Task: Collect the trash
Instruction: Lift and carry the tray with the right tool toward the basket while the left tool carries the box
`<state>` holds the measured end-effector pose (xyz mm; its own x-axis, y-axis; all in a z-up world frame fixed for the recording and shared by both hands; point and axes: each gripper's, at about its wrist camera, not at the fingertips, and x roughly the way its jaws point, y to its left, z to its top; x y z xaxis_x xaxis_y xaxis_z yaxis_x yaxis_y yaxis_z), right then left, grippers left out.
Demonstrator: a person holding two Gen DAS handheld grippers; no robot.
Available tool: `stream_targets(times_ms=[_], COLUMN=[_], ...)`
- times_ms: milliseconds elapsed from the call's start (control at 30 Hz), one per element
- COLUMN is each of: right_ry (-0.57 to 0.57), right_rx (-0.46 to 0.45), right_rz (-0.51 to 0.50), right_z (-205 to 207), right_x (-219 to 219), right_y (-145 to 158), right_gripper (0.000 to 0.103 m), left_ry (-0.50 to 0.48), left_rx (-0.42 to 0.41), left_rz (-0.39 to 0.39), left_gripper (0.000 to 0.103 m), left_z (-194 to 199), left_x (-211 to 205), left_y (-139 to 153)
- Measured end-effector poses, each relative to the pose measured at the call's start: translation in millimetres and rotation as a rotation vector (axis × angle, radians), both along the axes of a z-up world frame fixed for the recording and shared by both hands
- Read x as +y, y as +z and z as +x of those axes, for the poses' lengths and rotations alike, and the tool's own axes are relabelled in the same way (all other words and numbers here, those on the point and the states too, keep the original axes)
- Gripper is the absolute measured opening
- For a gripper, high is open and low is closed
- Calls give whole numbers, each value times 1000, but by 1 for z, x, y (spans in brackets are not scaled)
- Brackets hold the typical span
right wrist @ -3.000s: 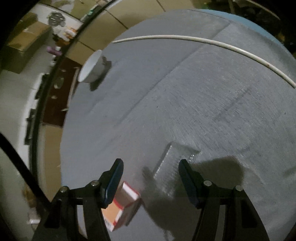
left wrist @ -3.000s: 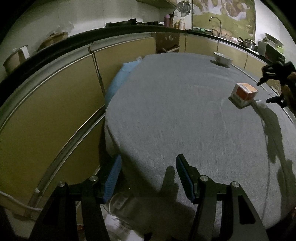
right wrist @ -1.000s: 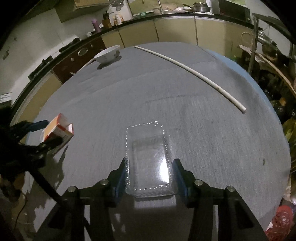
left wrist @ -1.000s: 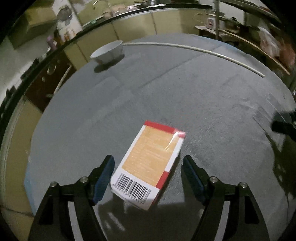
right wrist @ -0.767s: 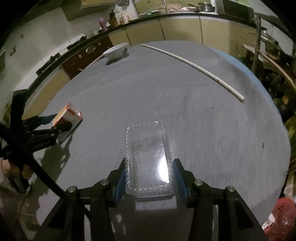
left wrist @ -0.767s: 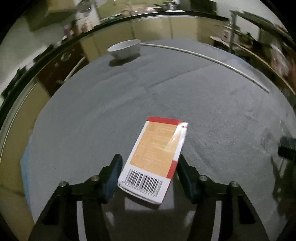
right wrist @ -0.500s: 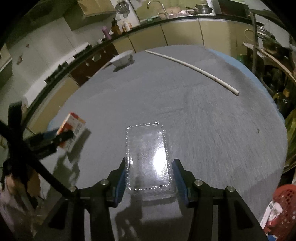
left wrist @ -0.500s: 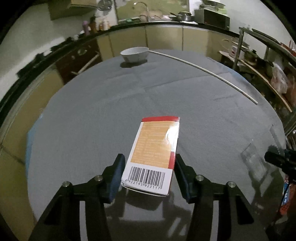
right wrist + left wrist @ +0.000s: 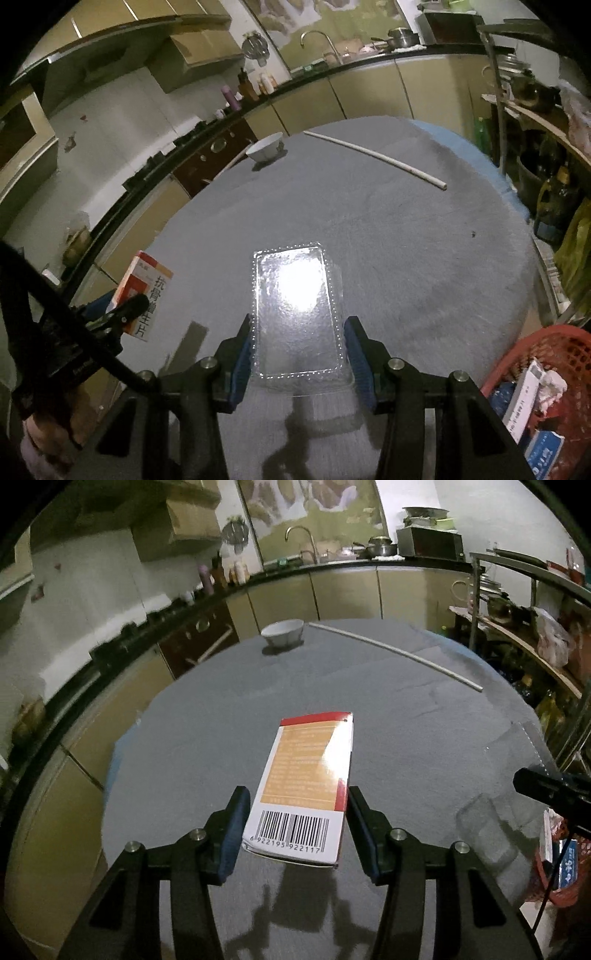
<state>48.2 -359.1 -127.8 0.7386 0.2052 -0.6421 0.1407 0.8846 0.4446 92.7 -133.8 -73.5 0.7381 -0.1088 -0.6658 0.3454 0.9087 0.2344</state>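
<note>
My left gripper [image 9: 295, 823] is shut on an orange, white and red medicine box [image 9: 308, 781] with a barcode, held above the grey table [image 9: 207, 746]. The same box shows in the right wrist view [image 9: 146, 291] at the left, in the left gripper [image 9: 118, 317]. My right gripper [image 9: 298, 352] is shut on a clear plastic tray [image 9: 295, 306], also held above the table [image 9: 424, 240]. The tray shows faintly in the left wrist view [image 9: 484, 827] at the right, below the right gripper's dark body.
A red mesh basket [image 9: 546, 354] holding boxes and paper sits low at the right, also seen in the left wrist view [image 9: 557, 878]. A white bowl [image 9: 264, 147] and a long white rod [image 9: 373, 155] lie at the table's far side. Kitchen cabinets stand behind.
Both grippers closed on their items and lifted them off the table. The views have risen, and the red basket has come into sight at the right.
</note>
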Motion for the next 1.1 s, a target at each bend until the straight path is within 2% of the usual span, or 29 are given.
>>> stream_targets(times_ms=[433,733,1100], right_ry=[-33,-62,-101], right_rx=[-88,-133,-136], right_rz=[15,35,39], right_z=[-63,-95,-113], right_x=[-19,-35,-52], right_y=[23,36,38], right_gripper=[50,50,50], left_ry=[-39,-65,-101], left_rx=[-90,-105,-113], left_rz=[14,21,31], left_gripper=[55,55,55], left_z=[-52,-67,-80], left_x=[-27,-46,-66], left_y=[28,37,42])
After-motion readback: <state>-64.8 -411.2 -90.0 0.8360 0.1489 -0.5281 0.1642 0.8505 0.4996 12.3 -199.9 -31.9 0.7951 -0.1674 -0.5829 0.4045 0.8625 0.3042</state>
